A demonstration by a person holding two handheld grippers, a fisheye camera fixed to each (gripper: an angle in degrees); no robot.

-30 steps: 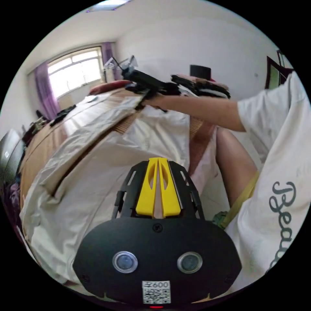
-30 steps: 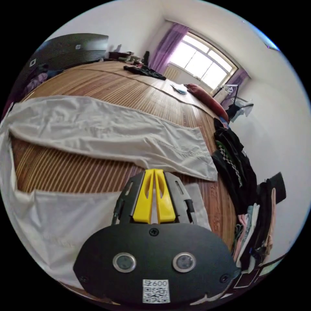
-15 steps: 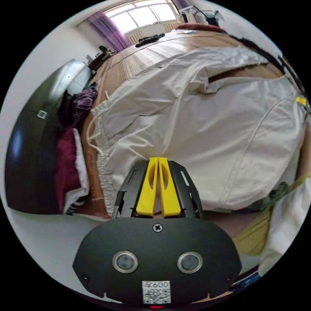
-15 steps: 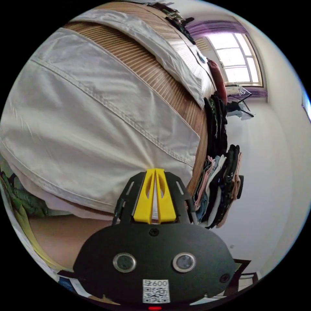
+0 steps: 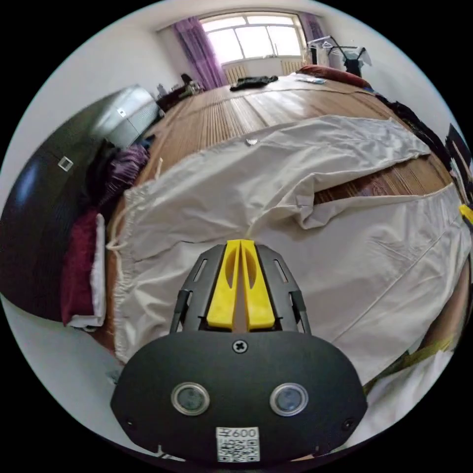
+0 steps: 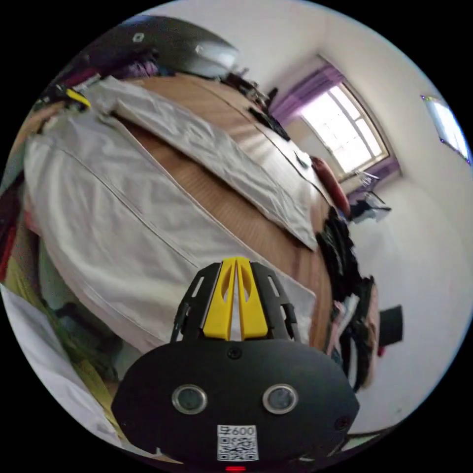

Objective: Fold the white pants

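1. Pants: the white pants lie spread on the wooden mat, legs apart.
2. The left gripper pinches cloth near the crotch; a second ago it held cloth lifted.
3. The right gripper pinches the near leg's hem.
4. The pants are now flat, ready for folding.

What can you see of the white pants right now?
The white pants are thin, creased, off-white cloth, spread on a slatted wooden surface. The gathered waistband with drawstring lies at one end and the two legs splay apart, wood showing between. The left gripper and right gripper each pinch the near leg, which overhangs the edge.
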